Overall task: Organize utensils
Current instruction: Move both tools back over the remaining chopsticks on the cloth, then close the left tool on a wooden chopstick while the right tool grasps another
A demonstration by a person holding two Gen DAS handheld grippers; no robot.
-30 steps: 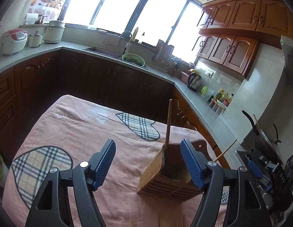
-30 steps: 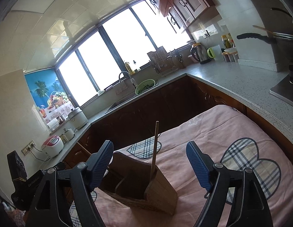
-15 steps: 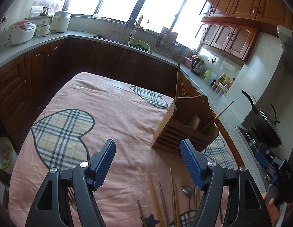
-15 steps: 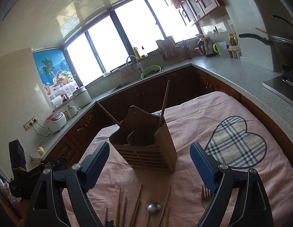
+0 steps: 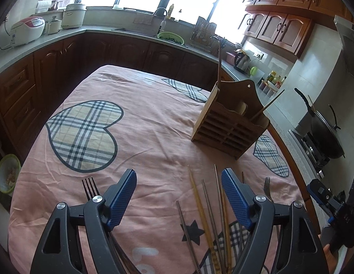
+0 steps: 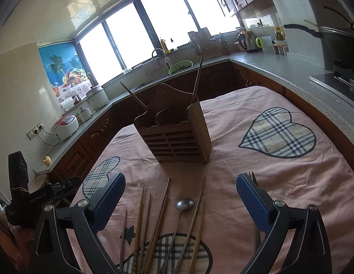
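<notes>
A wooden utensil holder [image 5: 230, 123] [image 6: 177, 134] stands on the pink cloth with two chopsticks [image 6: 197, 80] sticking out of it. Several chopsticks [image 5: 200, 205] [image 6: 154, 223] lie on the cloth in front of it, with a metal spoon [image 6: 183, 205] among them. One fork [image 5: 90, 188] lies by my left gripper's left finger; another fork [image 5: 267, 187] [image 6: 252, 175] lies at the right. My left gripper [image 5: 178, 196] is open and empty above the chopsticks. My right gripper [image 6: 180, 201] is open and empty above the spoon and chopsticks.
The table wears a pink cloth [image 5: 142, 125] with plaid hearts. A countertop [image 6: 291, 73] with kettle, jars and a stove with a wok [image 5: 325, 134] runs close along the table's right side. A sink and a rice cooker [image 5: 28, 30] stand at the back.
Both grippers have pulled back from the holder and tilted down. The holder now sits farther off, and the loose chopsticks, spoon and forks have come into view beneath the fingers.
</notes>
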